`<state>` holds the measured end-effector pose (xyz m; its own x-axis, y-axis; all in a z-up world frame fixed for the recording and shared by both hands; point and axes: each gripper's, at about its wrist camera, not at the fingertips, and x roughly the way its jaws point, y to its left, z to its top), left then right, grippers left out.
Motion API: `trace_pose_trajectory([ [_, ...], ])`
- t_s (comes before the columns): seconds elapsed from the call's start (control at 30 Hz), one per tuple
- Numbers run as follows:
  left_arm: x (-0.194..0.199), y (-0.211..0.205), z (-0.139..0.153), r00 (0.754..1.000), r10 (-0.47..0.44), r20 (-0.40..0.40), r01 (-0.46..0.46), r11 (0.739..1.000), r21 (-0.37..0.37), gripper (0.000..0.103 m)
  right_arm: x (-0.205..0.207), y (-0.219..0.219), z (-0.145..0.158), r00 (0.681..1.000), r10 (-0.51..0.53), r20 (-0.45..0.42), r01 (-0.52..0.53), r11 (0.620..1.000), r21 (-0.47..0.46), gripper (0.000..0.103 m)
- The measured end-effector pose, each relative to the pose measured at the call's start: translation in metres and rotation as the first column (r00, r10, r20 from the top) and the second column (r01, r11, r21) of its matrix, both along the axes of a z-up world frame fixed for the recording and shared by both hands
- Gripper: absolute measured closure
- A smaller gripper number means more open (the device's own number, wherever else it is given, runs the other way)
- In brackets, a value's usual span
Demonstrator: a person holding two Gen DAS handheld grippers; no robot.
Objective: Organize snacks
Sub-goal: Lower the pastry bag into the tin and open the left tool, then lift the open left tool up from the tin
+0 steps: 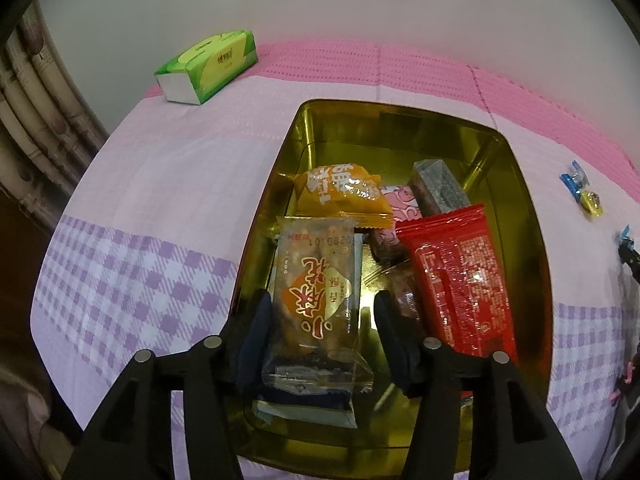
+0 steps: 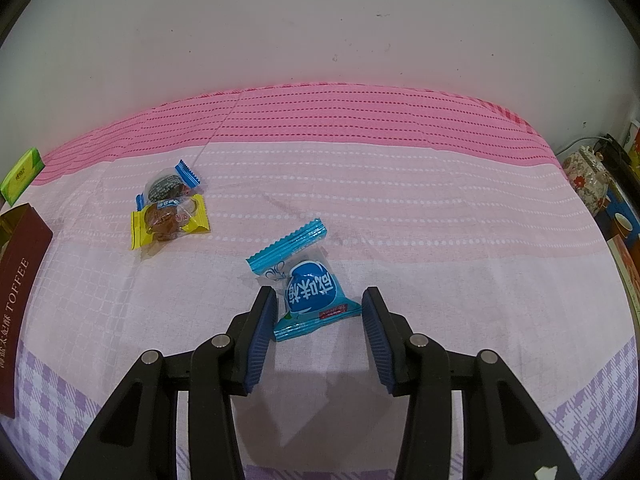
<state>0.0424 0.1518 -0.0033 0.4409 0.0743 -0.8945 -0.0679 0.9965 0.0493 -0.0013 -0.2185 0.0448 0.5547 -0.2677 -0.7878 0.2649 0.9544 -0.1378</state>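
Note:
In the left wrist view my left gripper (image 1: 322,310) is open over the gold tin (image 1: 532,240). A clear-wrapped pastry snack (image 1: 316,300) lies between its fingers, resting in the tin. The tin also holds an orange packet (image 1: 340,194), a red packet (image 1: 460,272), a pink snack (image 1: 402,210) and a grey bar (image 1: 440,188). In the right wrist view my right gripper (image 2: 320,308) is open, with a blue candy packet (image 2: 308,294) on the cloth between its fingertips. A yellow snack (image 2: 170,220) and a blue-edged snack (image 2: 170,188) lie further left.
The tin's maroon side (image 2: 18,292) shows at the left of the right wrist view. A green tissue pack (image 1: 208,66) sits at the far left of the bed, near the wall. A floral teapot (image 2: 588,178) and boxes stand off the right edge.

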Motion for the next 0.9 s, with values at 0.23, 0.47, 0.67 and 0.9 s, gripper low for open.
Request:
trace_pose_trajectory([
  [0.23, -0.002, 0.0, 0.009, 1.0, 0.007, 0.009, -0.007, 1.0, -0.003, 0.039, 0.0, 0.001, 0.0, 1.0, -0.002, 0.0, 0.002, 1.0, 0.0, 0.06],
  [0.47, -0.008, -0.002, 0.015, 1.0, 0.004, 0.016, -0.004, 1.0, -0.008, 0.039, 0.001, 0.002, 0.0, 1.0, -0.003, 0.0, 0.003, 1.0, -0.001, 0.059],
  [0.67, -0.017, 0.003, 0.025, 0.999, 0.018, 0.033, -0.018, 1.0, -0.022, 0.039, 0.001, 0.002, 0.0, 1.0, 0.001, -0.001, -0.001, 1.0, 0.002, 0.056],
  [0.9, -0.026, 0.013, 0.037, 0.997, 0.034, 0.071, -0.032, 0.999, -0.021, 0.039, 0.0, 0.002, 0.0, 1.0, 0.003, -0.002, -0.003, 1.0, 0.003, 0.055],
])
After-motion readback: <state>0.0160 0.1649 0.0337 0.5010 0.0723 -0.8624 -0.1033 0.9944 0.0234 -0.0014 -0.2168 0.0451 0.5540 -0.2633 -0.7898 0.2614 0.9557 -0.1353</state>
